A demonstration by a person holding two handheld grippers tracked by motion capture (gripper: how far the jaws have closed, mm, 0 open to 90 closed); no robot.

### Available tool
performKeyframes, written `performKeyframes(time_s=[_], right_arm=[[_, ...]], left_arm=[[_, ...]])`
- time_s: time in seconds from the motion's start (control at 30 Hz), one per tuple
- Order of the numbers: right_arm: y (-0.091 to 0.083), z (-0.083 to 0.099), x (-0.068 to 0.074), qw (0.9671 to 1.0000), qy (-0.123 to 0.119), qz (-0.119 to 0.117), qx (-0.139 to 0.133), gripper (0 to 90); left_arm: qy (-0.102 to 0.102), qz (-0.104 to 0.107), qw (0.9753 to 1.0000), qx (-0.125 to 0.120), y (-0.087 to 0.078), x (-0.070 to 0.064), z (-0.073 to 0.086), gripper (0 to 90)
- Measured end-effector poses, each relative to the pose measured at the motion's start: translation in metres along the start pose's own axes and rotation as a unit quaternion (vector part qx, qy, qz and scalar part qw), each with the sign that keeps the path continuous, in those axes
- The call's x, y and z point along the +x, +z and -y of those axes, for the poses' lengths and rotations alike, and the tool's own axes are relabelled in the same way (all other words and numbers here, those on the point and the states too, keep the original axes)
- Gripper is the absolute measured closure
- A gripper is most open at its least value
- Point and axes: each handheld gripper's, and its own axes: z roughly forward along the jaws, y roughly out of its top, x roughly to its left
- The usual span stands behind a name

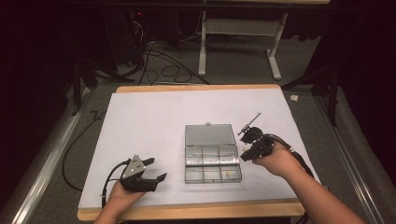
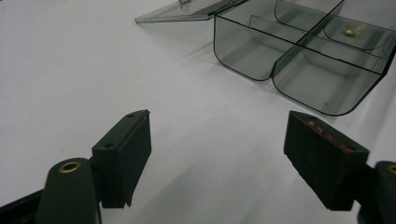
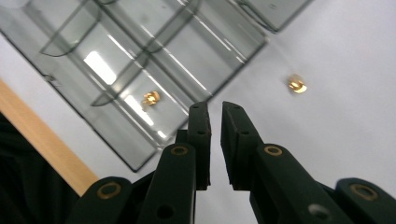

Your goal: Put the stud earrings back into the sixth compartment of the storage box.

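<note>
A clear plastic compartment box (image 1: 187, 164) lies open at the middle of the white sheet, its lid (image 1: 209, 135) laid flat behind it. One small brass piece (image 1: 227, 172) sits in the near right compartment; the right gripper view shows it (image 3: 150, 98) through the clear wall. A second brass piece (image 3: 297, 84) lies loose on the sheet beside the box. My right gripper (image 1: 243, 156) hovers at the box's right edge, jaws shut with only a slit between them and nothing held (image 3: 214, 109). My left gripper (image 1: 158, 169) rests left of the box, wide open and empty (image 2: 219, 123).
The white sheet (image 1: 149, 116) covers a wooden table with its bare edge (image 1: 196, 211) at the front. A thin metal rod (image 1: 250, 122) lies behind the right gripper. Cables and a stand's legs (image 1: 202, 56) are on the floor beyond the table.
</note>
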Motion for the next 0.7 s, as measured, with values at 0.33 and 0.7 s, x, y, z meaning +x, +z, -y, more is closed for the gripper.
performKeyframes(time_s=[0.33,0.7], right_arm=[[0.015,0.015,-0.027,0.9992,0.033,0.017,0.012,82.1],[0.034,0.014,-0.034,0.9985,0.044,0.023,0.024,77.9]], left_arm=[[0.0,0.001,1.0,-0.001,0.0,0.0,0.0,24.0],[0.0,0.002,1.0,0.0,0.0,0.0,0.0,24.0]])
